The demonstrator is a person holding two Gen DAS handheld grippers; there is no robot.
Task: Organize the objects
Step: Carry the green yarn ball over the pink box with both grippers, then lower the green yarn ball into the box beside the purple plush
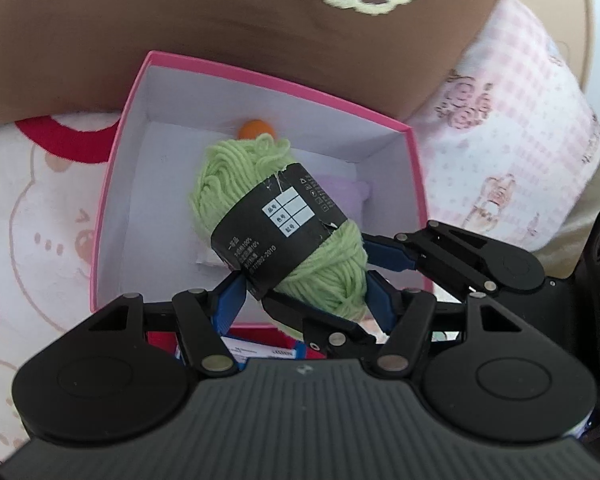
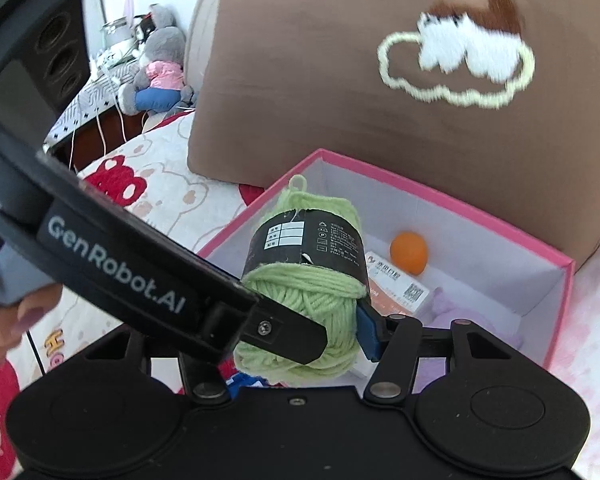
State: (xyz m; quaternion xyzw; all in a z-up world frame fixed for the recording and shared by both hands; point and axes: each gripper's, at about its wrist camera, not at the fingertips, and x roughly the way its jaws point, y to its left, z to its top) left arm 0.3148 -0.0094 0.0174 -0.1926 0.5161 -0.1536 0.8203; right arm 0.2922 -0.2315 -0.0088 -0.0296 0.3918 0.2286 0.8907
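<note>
The green yarn ball (image 1: 276,224) is squeezed by both tongs at its near end. The left gripper (image 1: 304,296) is closed on it, and the right gripper (image 2: 328,320) is closed on it too, its jaws having just tightened. "GenRobot.AI" is printed on the left gripper's arm. A black paper band (image 2: 312,244) with small white writing and a white grid is wrapped round the yarn. The yarn's long side points away and up, over the pink box (image 2: 500,220). An orange ball (image 2: 408,252) is seen inside the box.

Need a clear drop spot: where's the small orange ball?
In both wrist views, the small orange ball lies inside the pink cardboard box, by its far wall, beyond the held green yarn skein.
</note>
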